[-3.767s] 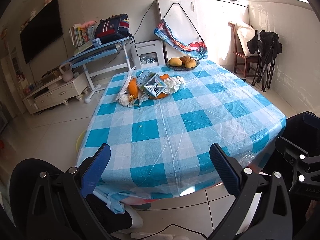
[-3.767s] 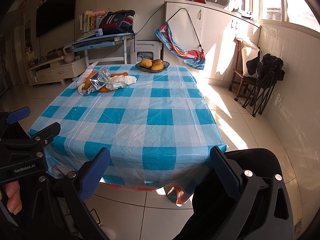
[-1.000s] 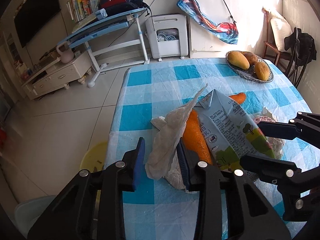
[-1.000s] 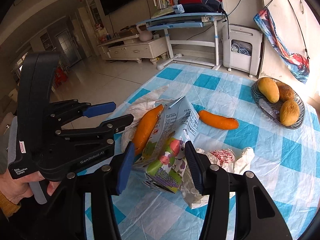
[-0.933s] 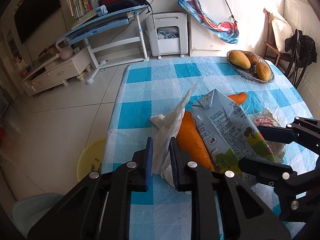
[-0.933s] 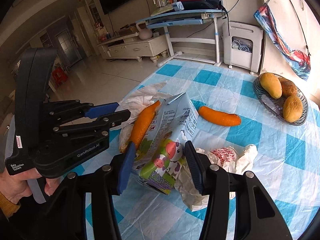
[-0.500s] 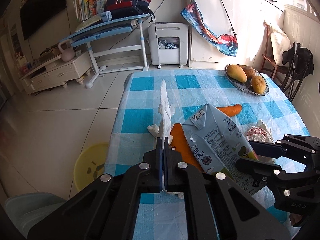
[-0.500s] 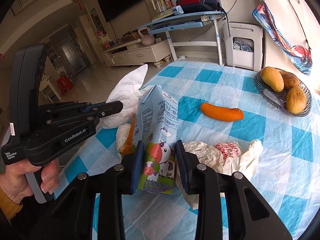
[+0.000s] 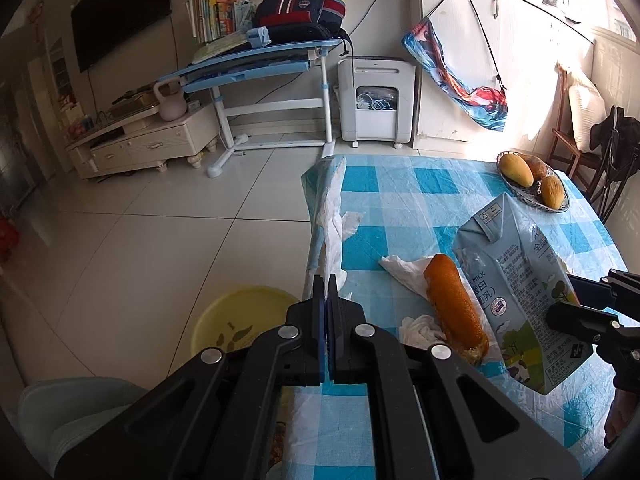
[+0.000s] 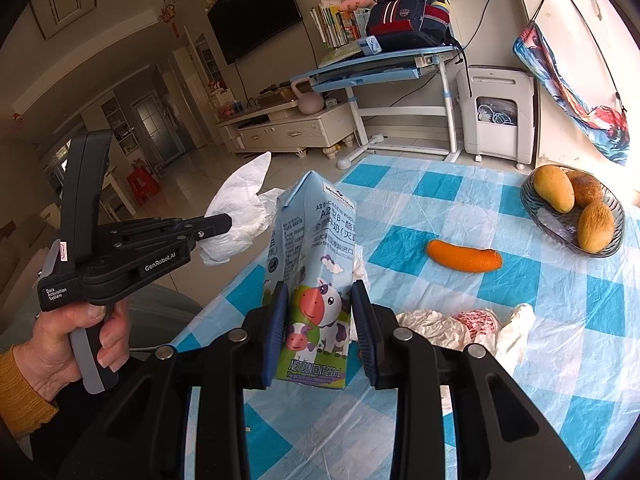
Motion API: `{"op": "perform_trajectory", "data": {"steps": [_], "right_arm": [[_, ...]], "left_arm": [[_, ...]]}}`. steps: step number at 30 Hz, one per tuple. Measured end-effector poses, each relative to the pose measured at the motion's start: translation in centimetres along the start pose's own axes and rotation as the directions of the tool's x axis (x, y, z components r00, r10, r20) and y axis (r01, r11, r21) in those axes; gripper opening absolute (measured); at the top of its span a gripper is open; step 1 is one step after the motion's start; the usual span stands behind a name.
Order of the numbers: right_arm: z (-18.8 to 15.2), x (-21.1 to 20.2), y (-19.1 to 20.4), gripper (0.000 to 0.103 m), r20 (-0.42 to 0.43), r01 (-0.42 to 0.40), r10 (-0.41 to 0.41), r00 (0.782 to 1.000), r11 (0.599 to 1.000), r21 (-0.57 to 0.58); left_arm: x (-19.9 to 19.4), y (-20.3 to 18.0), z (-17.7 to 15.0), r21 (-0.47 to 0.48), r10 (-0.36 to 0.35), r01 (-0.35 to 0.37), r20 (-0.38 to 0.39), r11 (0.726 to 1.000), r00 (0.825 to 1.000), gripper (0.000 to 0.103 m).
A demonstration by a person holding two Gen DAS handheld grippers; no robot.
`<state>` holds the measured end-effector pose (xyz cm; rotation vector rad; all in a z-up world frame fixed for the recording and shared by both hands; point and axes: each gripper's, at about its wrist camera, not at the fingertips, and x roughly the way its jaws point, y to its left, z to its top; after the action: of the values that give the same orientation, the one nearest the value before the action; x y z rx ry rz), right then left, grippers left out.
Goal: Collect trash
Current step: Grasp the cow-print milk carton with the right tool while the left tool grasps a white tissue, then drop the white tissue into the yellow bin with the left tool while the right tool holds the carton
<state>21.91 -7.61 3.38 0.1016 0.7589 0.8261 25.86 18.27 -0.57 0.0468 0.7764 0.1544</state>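
My left gripper [image 9: 325, 284] is shut on a white crumpled tissue [image 9: 330, 216], which hangs past the table's left edge. The right wrist view shows the same left gripper [image 10: 224, 224], in a person's hand, pinching the tissue [image 10: 240, 200]. My right gripper [image 10: 320, 296] is shut on a pale blue milk carton [image 10: 316, 240] with a cow print, held upright above the checked tablecloth [image 10: 560, 292]. In the left wrist view the carton [image 9: 516, 276] leans at the right, in the right gripper [image 9: 560, 298]. More crumpled paper and a red-patterned wrapper [image 10: 476, 322] lie on the cloth.
One carrot [image 9: 454, 308] lies on tissue beside the carton, another carrot [image 10: 464, 261] further in. A bowl of mangoes [image 10: 572, 212] stands at the far right. A yellow basin [image 9: 236, 316] sits on the floor left of the table, with a pale green seat [image 9: 72, 412] nearer.
The left gripper shut on the tissue and carried it up and left, off the pile. The right gripper shut on the milk carton and stood it upright.
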Motion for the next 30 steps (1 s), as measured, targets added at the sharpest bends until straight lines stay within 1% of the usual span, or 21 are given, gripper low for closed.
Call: {"op": "perform_trajectory", "data": {"steps": [2,5,11,13,16,18,20,22,24,26,27,30], "right_arm": [[-0.3,0.3,0.2,0.033,-0.01,-0.008,0.008,1.0,1.0,-0.006],[-0.7,0.5,0.4,0.033,-0.022,-0.016,0.016,1.0,1.0,-0.012],[-1.0,0.9,0.3,0.033,-0.03,-0.021,0.02,0.999,1.0,-0.016],[-1.1,0.9,0.3,0.033,-0.031,-0.022,0.021,0.999,1.0,-0.014],[-1.2,1.1,0.2,0.033,-0.035,-0.022,0.022,0.999,1.0,-0.012],[-1.3,1.2,0.1,0.033,-0.037,-0.023,0.023,0.999,1.0,-0.012],[-1.3,1.3,0.0,0.033,-0.037,-0.024,0.024,0.999,1.0,-0.01],[-1.3,1.3,0.0,0.033,-0.039,-0.026,0.026,0.999,1.0,-0.01],[-1.3,1.3,0.1,0.033,-0.039,-0.029,0.028,0.999,1.0,-0.009],[-1.4,1.3,0.1,0.033,-0.041,-0.03,0.03,0.999,0.999,-0.011],[-1.5,1.3,0.1,0.033,-0.041,-0.031,0.03,0.999,0.999,-0.012],[-1.5,1.3,0.2,0.033,-0.041,-0.03,0.03,0.999,0.999,-0.013]], "left_arm": [[0.3,1.6,0.3,-0.027,0.04,-0.04,-0.007,0.999,0.999,0.002],[1.5,3.9,1.0,-0.061,0.113,-0.114,-0.026,0.992,0.993,0.002],[4.7,6.3,1.8,-0.065,0.229,-0.234,-0.08,0.97,0.97,0.002],[6.0,6.9,1.8,-0.056,0.252,-0.259,-0.104,0.964,0.962,0.002],[7.8,6.9,1.8,-0.019,0.286,-0.29,-0.125,0.957,0.95,0.002],[8.9,7.3,1.7,-0.016,0.295,-0.301,-0.148,0.954,0.944,0.002],[9.9,7.5,1.5,-0.018,0.288,-0.297,-0.188,0.955,0.939,0.003],[10.4,7.5,1.3,-0.011,0.308,-0.317,-0.204,0.948,0.929,0.004],[10.2,7.1,1.4,0.01,0.321,-0.326,-0.197,0.945,0.926,0.016],[9.6,6.9,1.6,0.016,0.345,-0.348,-0.167,0.937,0.924,0.047],[9.3,6.8,1.8,0.012,0.35,-0.353,-0.152,0.936,0.924,0.049],[8.6,6.6,2.0,0.003,0.341,-0.344,-0.14,0.939,0.929,0.05]]}}
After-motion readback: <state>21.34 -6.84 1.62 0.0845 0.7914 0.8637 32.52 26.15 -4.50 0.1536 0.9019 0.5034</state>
